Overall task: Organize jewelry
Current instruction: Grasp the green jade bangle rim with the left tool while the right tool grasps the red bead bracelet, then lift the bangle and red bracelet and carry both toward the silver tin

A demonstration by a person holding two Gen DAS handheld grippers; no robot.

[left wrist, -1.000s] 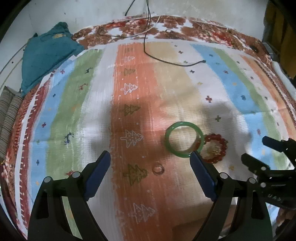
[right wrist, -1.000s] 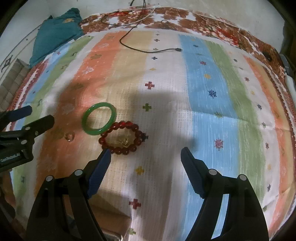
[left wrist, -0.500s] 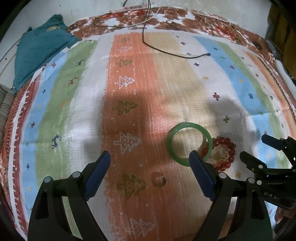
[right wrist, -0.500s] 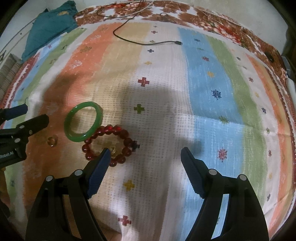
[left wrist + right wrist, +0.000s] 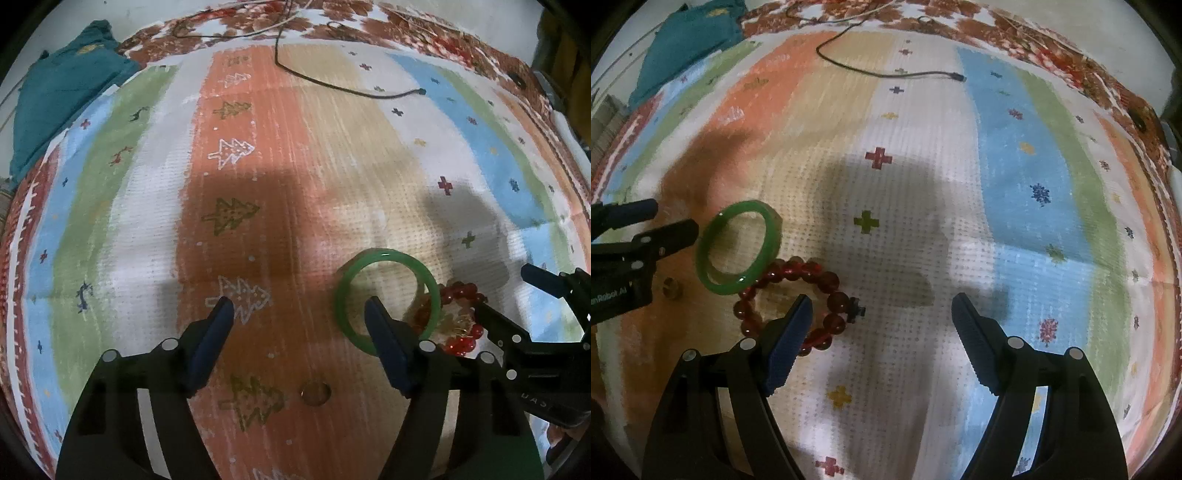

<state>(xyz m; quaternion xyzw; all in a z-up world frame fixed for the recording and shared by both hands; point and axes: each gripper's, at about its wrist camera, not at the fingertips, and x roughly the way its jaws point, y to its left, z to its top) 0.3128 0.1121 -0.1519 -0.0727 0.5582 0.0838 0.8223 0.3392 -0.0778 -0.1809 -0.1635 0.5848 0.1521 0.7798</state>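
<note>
The left tool's (image 5: 299, 308) side, seen from the right wrist view, reads "nRobot AI". Its jaws have just been closing a bit but hold nothing; a small ring (image 5: 314, 393) lies between them on the striped cloth (image 5: 258, 166). The right tool (image 5: 881, 308) is released and empty. The green bangle (image 5: 738, 247) rests on the red bead bracelet (image 5: 812, 299).

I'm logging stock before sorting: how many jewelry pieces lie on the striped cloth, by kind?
Green bangle: 1
Red bead bracelet: 1
Small ring: 1
Total: 3
</note>
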